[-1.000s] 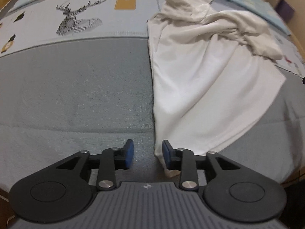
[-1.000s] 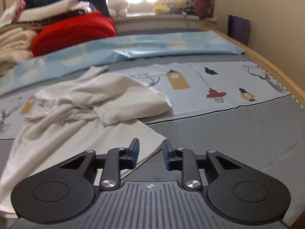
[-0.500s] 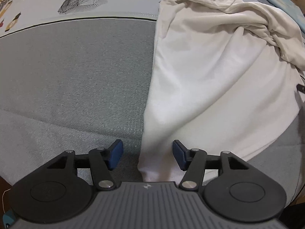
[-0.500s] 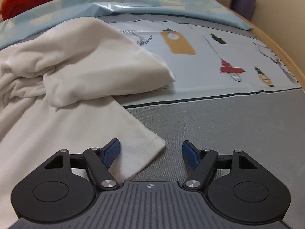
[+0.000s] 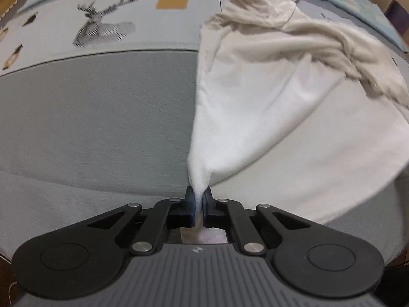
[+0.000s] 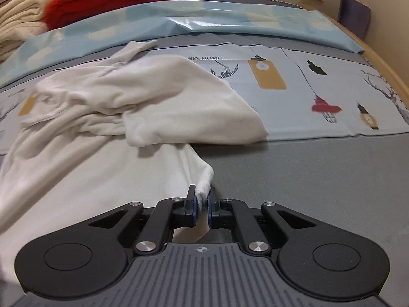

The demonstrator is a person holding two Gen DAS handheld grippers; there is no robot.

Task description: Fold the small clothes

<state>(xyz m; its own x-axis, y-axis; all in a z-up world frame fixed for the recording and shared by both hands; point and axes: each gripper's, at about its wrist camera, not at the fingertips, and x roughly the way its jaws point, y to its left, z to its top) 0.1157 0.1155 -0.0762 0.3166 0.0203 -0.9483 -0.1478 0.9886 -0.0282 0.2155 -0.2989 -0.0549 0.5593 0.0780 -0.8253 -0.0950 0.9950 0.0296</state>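
A white garment (image 5: 268,102) lies spread and partly crumpled on the grey bed cover (image 5: 102,107). My left gripper (image 5: 198,197) is shut on its near left hem corner, and the cloth rises in a taut cone from the pads. In the right wrist view the same white garment (image 6: 107,138) lies to the left, its top part bunched into a folded heap. My right gripper (image 6: 202,199) is shut on the near right hem corner, with a tuft of cloth standing up between the blue pads.
A printed sheet with deer and lantern pictures (image 6: 306,92) lies beyond the garment, then a light blue sheet (image 6: 204,20). Red (image 6: 110,2) and cream (image 6: 18,25) folded blankets are stacked at the far left. The wooden bed edge (image 6: 383,61) runs along the right.
Both grippers were open beside the hem corners half a second ago. Both have closed on the corners, and the cloth is pulled up at each pinch.
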